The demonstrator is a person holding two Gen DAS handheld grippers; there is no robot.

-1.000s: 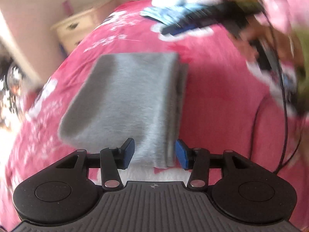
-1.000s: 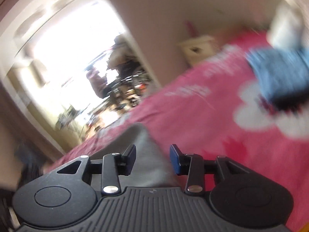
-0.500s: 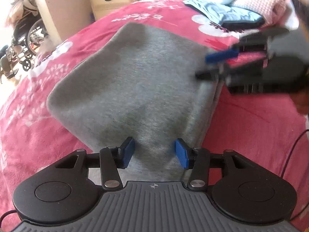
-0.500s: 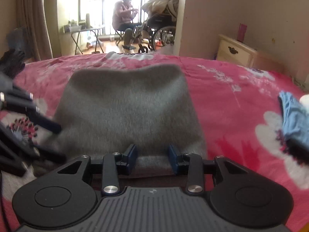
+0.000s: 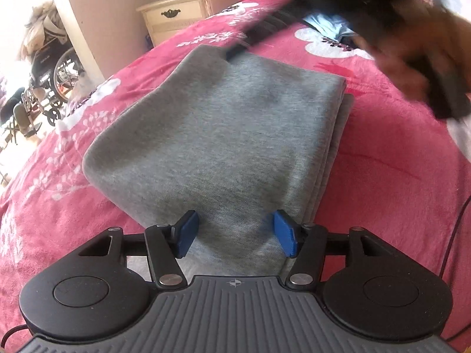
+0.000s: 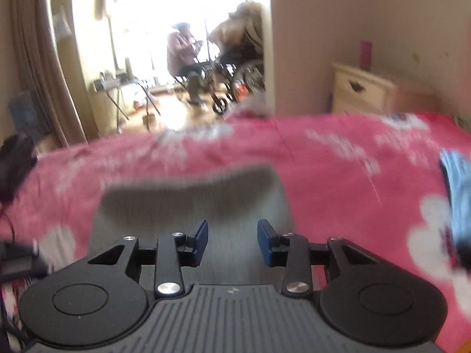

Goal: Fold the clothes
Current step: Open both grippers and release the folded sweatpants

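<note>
1. Since half a second ago, the left tool (image 5: 235,236) has widened; its jaws are opening, with the near edge of the grey garment (image 5: 217,135) between them, unpinched.
2. The right tool (image 6: 232,242) has moved to the garment's far corner; it stands part-open and empty.
3. The garment lies folded, layered edges stacked, on the pink floral bed (image 5: 382,182).

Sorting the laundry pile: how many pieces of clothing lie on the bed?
2 clearly: a folded grey garment mid-bed, and a blue garment at the far side. More may hide behind the blurred hand.
</note>
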